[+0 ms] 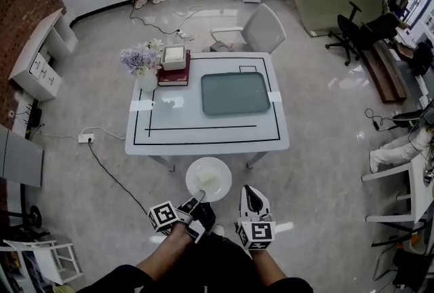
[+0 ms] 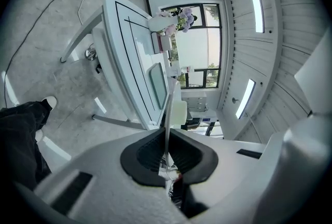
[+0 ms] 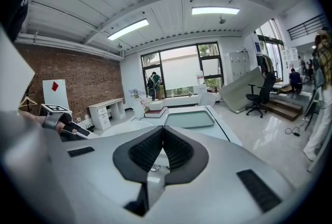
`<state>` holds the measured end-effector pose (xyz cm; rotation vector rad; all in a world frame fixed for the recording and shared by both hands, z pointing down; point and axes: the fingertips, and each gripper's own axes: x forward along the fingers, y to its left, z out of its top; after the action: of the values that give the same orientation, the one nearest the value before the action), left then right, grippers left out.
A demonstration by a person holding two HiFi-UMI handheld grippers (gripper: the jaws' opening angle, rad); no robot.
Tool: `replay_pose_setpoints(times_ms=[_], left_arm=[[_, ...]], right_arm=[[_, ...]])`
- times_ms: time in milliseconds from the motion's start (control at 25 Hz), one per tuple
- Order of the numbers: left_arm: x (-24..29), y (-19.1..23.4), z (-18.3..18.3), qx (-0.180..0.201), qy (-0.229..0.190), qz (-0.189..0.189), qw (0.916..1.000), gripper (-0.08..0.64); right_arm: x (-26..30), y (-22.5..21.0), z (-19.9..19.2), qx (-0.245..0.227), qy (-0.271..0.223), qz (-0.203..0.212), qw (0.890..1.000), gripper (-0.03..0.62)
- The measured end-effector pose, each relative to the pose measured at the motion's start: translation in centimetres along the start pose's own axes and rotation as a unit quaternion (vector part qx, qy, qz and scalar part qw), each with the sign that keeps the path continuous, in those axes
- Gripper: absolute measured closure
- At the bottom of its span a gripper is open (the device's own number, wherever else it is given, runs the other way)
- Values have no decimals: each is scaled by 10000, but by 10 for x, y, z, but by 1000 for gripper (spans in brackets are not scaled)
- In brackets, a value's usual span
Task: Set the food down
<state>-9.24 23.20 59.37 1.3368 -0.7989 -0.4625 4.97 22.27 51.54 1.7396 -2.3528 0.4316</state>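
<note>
Between the closed jaws of the left gripper (image 2: 167, 158) stands the rim of a white plate (image 2: 168, 114), clamped tight. The left gripper view shows the plate only edge-on, as a thin pale line rising from the pads, with a pale block of food (image 2: 179, 112) just beyond it. Only the head view shows the plate (image 1: 221, 165) as a full round dish, the food (image 1: 208, 181) sitting on its middle, held out from the left gripper (image 1: 199, 202) over the floor, just near of the white table (image 1: 203, 139) and not on it.

To the right, the right gripper (image 1: 249, 191) hangs beside the plate. The right gripper view shows this gripper (image 3: 162, 137) with jaws pressed together and nothing between them.

Farther off on the table lie a grey-green tray (image 1: 235, 93), and to its left a vase of flowers (image 1: 140, 61) and a white box (image 1: 173, 56) on books (image 1: 174, 76).
</note>
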Motion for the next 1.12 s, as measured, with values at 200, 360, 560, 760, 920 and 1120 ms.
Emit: replay_pose_setpoints(times_ms=[200, 360, 560, 760, 920, 1120], left_arm=[[13, -5, 30, -75, 25, -17, 10000, 541], [22, -4, 57, -101, 38, -41, 9999, 541], [29, -4, 87, -114, 45, -64, 9999, 541], [35, -6, 108, -26, 72, -84, 9999, 541], [36, -4, 113, -70, 99, -83, 9999, 542], [40, -1, 113, -106, 169, -69, 9998, 541]], right_arm=[[29, 7, 9, -16, 74, -31, 10000, 583], [52, 14, 14, -47, 124, -50, 9999, 583], [74, 24, 19, -103, 184, -90, 9997, 583], [91, 29, 22, -110, 223, -150, 9996, 583], [95, 31, 23, -115, 204, -173, 9996, 583], [98, 27, 26, -87, 149, -259, 9995, 583]])
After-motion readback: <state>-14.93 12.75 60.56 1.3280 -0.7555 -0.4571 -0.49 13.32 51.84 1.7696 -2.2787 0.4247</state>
